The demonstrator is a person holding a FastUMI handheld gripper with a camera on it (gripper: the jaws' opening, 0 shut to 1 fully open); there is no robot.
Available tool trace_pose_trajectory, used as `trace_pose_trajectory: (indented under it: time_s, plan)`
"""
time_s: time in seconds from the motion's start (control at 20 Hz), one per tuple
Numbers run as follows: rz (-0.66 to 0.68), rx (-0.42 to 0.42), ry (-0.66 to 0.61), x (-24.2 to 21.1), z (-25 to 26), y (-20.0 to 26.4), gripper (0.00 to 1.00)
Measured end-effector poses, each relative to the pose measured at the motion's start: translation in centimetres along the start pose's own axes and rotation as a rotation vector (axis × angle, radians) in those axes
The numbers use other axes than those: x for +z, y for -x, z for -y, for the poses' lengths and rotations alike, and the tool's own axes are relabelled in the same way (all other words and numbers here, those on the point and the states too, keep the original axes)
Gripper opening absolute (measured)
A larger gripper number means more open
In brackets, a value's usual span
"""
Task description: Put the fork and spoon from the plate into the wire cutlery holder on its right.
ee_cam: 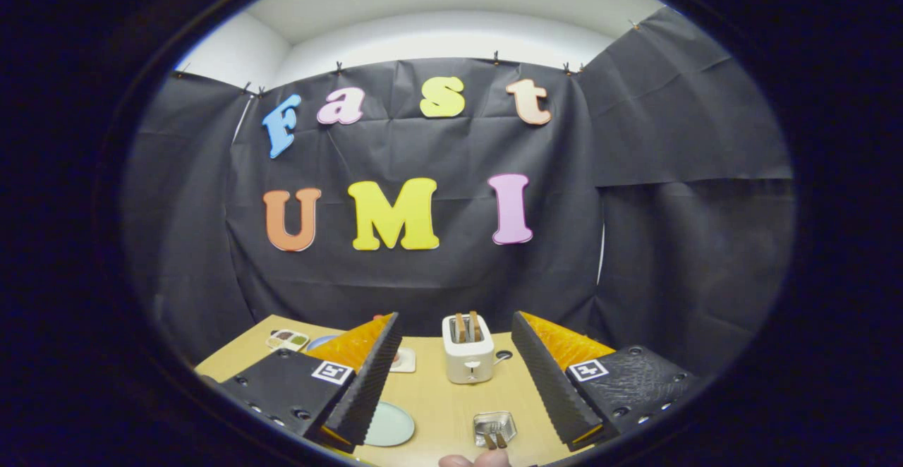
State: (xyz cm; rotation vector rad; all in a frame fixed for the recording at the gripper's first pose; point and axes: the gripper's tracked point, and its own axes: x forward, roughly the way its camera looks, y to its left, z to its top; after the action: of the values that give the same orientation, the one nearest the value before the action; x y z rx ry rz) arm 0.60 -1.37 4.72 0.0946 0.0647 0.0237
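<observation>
Held high above a wooden tabletop [437,400], gripper [451,375] with fingers spread wide apart, gripping nothing. Between them, near the lower edge: a pale green round plate [388,425], flat and seemingly bare, partly hidden behind the left finger. Just to its right, a small silvery wire cutlery holder [494,426], boxy and shiny, with what look like two brownish handles [494,441] sticking out of it toward the camera; too small to tell fork from spoon. Farther back, between the fingers, a white toaster [467,349] upright with two brown slices in its slots. Beside it on the left, a small white square item [404,360], partly hidden. Far left, a small tray [287,340] with coloured compartments and a bluish dish [321,341] next to it. At the very bottom, a fingertip [474,461] of a person.
</observation>
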Motion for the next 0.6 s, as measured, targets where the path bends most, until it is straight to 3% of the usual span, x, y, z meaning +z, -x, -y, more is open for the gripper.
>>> trace_pose_trajectory:
  time_s: [0.6]
  plan:
    - [0.010, 0.012, 0.021, 0.48, -1.01, 0.32, 0.96]
